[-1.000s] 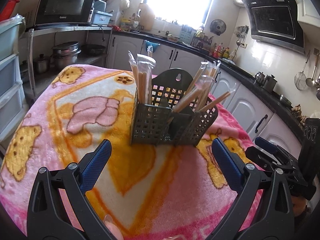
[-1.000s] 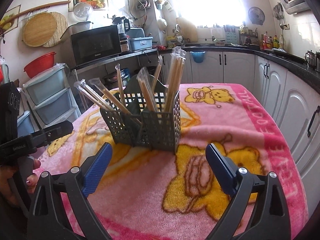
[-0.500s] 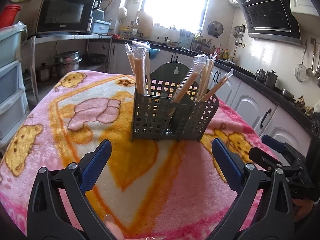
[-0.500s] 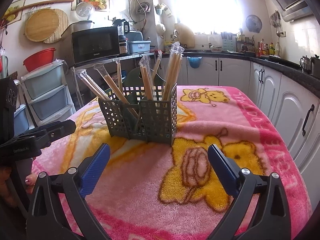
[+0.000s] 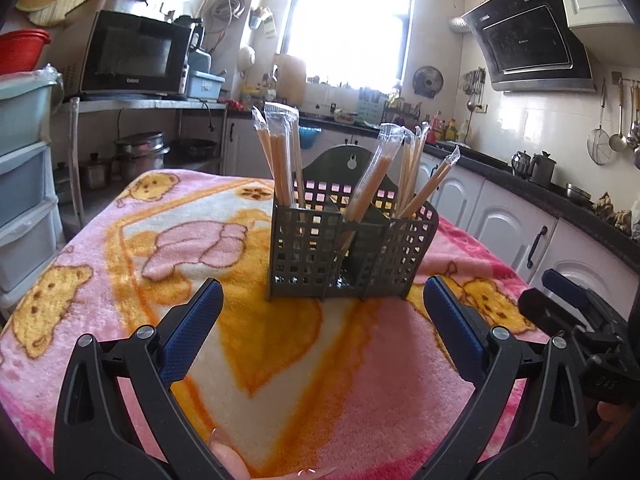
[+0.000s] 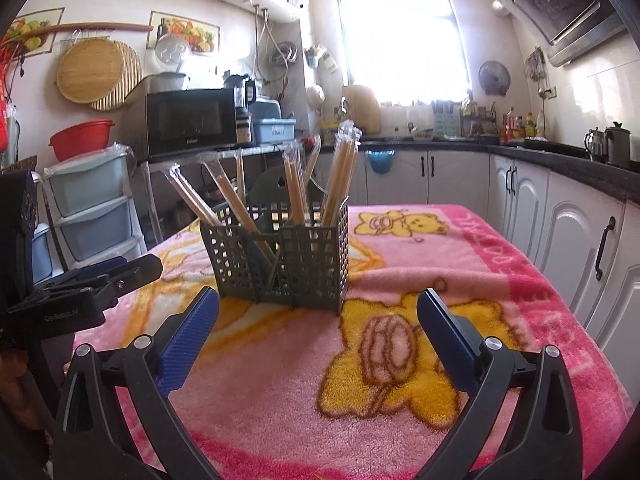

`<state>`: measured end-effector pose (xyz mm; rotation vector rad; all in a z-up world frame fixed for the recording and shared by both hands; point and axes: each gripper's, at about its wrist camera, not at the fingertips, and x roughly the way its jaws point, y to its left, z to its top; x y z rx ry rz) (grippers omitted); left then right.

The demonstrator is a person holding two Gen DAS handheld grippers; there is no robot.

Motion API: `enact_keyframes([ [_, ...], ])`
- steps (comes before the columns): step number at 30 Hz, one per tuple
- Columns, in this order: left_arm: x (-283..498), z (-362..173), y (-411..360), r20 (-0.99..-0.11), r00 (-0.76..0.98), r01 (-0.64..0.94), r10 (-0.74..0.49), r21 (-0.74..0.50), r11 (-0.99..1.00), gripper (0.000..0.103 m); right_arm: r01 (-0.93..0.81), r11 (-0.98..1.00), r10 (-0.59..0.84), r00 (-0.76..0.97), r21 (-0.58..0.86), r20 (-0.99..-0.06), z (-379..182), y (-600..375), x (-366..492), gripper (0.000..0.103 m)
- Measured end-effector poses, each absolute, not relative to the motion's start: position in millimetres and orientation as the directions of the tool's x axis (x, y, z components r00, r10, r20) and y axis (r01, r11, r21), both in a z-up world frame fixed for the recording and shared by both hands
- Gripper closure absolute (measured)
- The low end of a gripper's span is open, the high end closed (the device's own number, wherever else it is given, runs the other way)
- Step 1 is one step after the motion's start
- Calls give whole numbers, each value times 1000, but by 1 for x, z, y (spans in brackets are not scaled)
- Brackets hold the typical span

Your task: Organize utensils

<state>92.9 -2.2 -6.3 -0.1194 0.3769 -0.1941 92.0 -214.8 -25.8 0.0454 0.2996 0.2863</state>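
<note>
A dark grey mesh utensil caddy (image 5: pixel 348 252) stands upright in the middle of the table on a pink bear blanket (image 5: pixel 120 264). Several plastic-wrapped chopstick pairs (image 5: pixel 280 164) stand in its compartments, some leaning. The caddy also shows in the right wrist view (image 6: pixel 280 256) with the wrapped chopsticks (image 6: pixel 340 176). My left gripper (image 5: pixel 322 316) is open and empty, a short way in front of the caddy. My right gripper (image 6: pixel 318 320) is open and empty, also just short of it. Each gripper shows at the edge of the other's view.
The blanket (image 6: pixel 440 264) covers the whole table. White cabinets (image 6: pixel 560 232) with a dark counter run along the right. A microwave (image 5: pixel 132 56) on a metal rack and plastic drawers (image 5: pixel 20 184) stand at the left.
Both grippers have tilted up and lowered toward the table, so the caddy now appears more level and higher in view. Both stay open and empty. The caddy has not moved.
</note>
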Motion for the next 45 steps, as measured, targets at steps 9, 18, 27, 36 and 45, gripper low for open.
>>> enact_keyframes([
  [9, 93, -12, -2, -339, 922, 153, -189, -129, 980, 10, -262, 962, 272, 934, 75, -230, -24, -211, 83, 6],
  [18, 90, -11, -1, -321, 930, 146, -181, -130, 981, 10, -261, 963, 270, 935, 66, -230, -25, -207, 82, 6],
  [27, 87, -9, -1, -306, 935, 150, -181, -123, 981, 10, -258, 964, 265, 938, 62, -221, -26, -206, 80, 6],
  [36, 87, -10, -1, -307, 935, 144, -177, -126, 982, 10, -253, 965, 261, 940, 61, -221, -26, -206, 79, 6],
  [45, 87, -10, -1, -304, 936, 146, -177, -123, 982, 10, -248, 967, 255, 942, 60, -217, -25, -206, 78, 6],
])
